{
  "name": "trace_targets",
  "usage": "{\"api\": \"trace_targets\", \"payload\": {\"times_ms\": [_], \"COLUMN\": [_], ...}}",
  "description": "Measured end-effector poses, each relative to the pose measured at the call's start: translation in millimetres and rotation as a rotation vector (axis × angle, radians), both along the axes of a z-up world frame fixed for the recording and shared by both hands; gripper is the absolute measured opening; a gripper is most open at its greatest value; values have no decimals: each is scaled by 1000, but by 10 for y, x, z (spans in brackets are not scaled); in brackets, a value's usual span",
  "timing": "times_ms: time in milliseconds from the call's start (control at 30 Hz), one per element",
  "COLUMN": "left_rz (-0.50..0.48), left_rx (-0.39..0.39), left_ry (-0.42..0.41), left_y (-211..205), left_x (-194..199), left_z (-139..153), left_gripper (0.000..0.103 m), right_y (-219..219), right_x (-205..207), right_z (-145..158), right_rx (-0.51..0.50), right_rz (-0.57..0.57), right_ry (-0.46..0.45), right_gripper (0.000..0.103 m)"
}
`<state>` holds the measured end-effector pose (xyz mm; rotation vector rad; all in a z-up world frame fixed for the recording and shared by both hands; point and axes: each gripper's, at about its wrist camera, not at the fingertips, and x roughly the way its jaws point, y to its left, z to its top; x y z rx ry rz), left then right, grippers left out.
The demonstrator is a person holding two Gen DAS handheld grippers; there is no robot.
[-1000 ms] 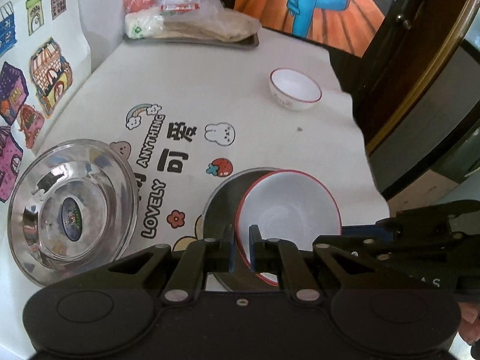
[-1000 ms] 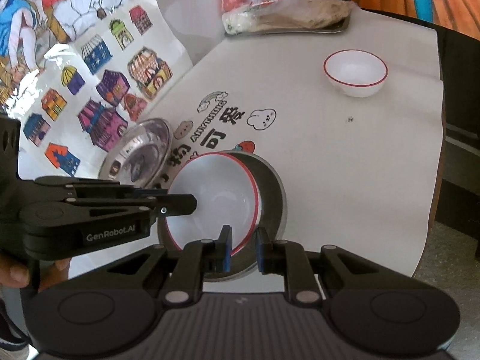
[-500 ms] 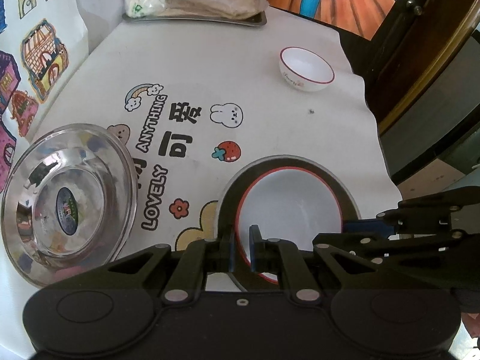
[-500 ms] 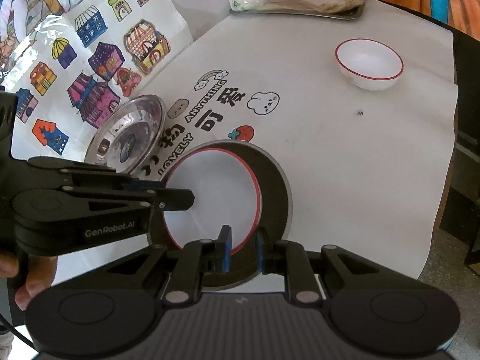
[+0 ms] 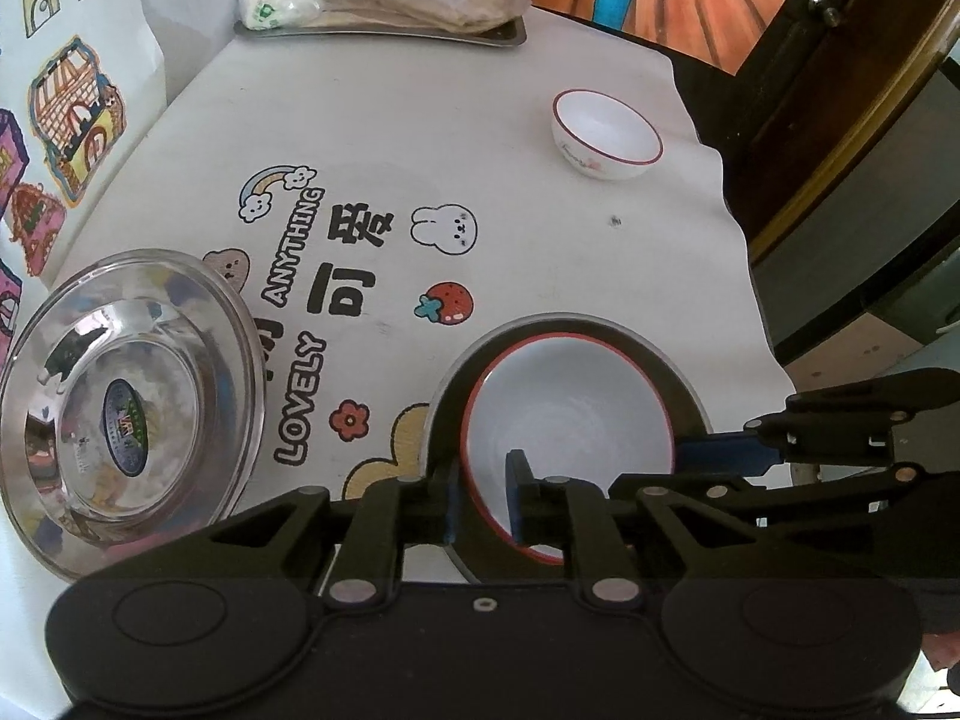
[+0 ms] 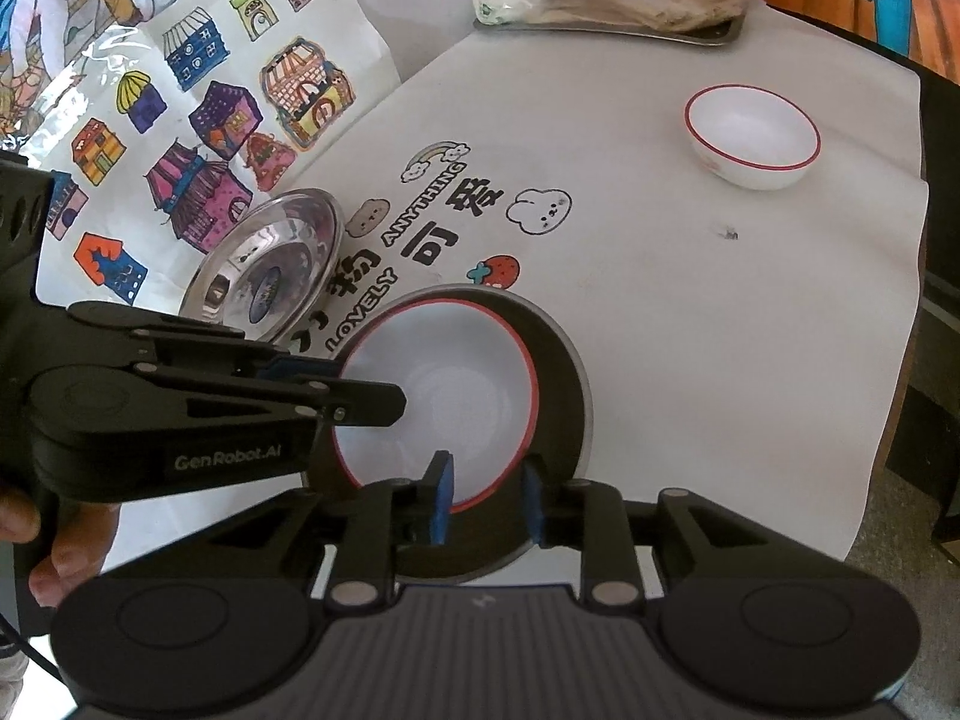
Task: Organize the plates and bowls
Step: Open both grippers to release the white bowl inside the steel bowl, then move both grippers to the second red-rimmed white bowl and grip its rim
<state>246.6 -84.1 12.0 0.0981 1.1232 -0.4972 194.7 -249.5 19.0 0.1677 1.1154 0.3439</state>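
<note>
The right gripper (image 6: 487,501) points down at a white red-rimmed bowl (image 6: 444,402) seated inside a dark grey plate (image 6: 561,396). Its jaws are opening, and the bowl's near rim lies between the blue pads (image 6: 441,501) with a visible gap on each side. The left gripper (image 6: 360,399) reaches in from the left, its tip over the bowl's left rim, carried by a hand (image 6: 66,546) at the lower left. A steel dish (image 6: 270,264) sits just beyond, close to the plate. A small white bowl (image 6: 753,141) stands well apart at the far right of the white printed tablecloth (image 6: 690,330). A metal tray (image 6: 612,30) of bagged items occupies the far edge.
</note>
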Motion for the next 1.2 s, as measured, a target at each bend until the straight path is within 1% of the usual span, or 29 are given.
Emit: {"api": "trace_targets", "payload": {"times_ms": [67, 167, 267, 333, 433, 500, 600, 633, 667, 700, 767, 833, 867, 900, 933, 967, 1000, 1033, 1100, 1200], "left_rz": [0, -2, 1, 6, 2, 3, 8, 15, 27, 37, 47, 54, 58, 64, 70, 78, 86, 92, 93, 96], "left_rx": [2, -12, -42, -57, -78, -88, -97, -93, -79, -65, -64, -92, -99, -103, -107, -113, -117, -120, -134, -161], "left_ry": [0, -3, 4, 7, -14, -28, -43, -52, -70, -95, -117, -120, -129, -144, -162, -189, -210, -225, -242, -240], "left_y": [-2, 15, 77, 107, 139, 155, 178, 187, 191, 203, 232, 275, 287, 292, 292, 287, 275, 253, 188, 68], "left_x": [-4, -9, -3, -2, -23, -38, -38, -36, -38, -41, -36, -13, -6, 4, 17, 31, 49, 73, 146, 317], "left_z": [3, 9, 16, 25, 80, 135, 198, 219, 240, 262, 301, 340, 358, 379, 394, 413, 424, 434, 446, 434], "left_gripper": [16, 19, 20, 20, 27, 31, 33, 36, 46, 51, 52, 55, 60, 68, 73, 82, 88, 89, 97, 100], "right_y": [-6, -6, -19, -29, -37, -38, -63, -78, -90, -108, -171, -262, -312, -373, -443, -513, -589, -674, -846, -1064], "right_x": [-3, -15, -25, -30, -44, -58, -74, -80, -89, -96, -110, -126, -131, -138, -141, -138, -129, -108, -50, 70], "right_z": [3, 14, 39, 64, 121, 166, 220, 235, 243, 255, 286, 324, 343, 359, 372, 378, 377, 366, 330, 247], "right_rx": [0, -7, -4, 6, 11, 5, 3, 4, 5, 9, 28, 52, 63, 75, 87, 99, 109, 116, 116, 103], "right_rz": [2, 10, 17, 15, 19, 21, 20, 18, 14, 11, 3, -9, -18, -29, -44, -60, -78, -101, -146, -197], "right_ry": [-5, -20, -37, -45, -74, -94, -114, -121, -127, -133, -147, -175, -195, -217, -242, -265, -289, -308, -328, -342], "right_gripper": [29, 29, 33, 40, 50, 54, 58, 60, 61, 64, 70, 77, 80, 87, 91, 92, 97, 101, 103, 103]}}
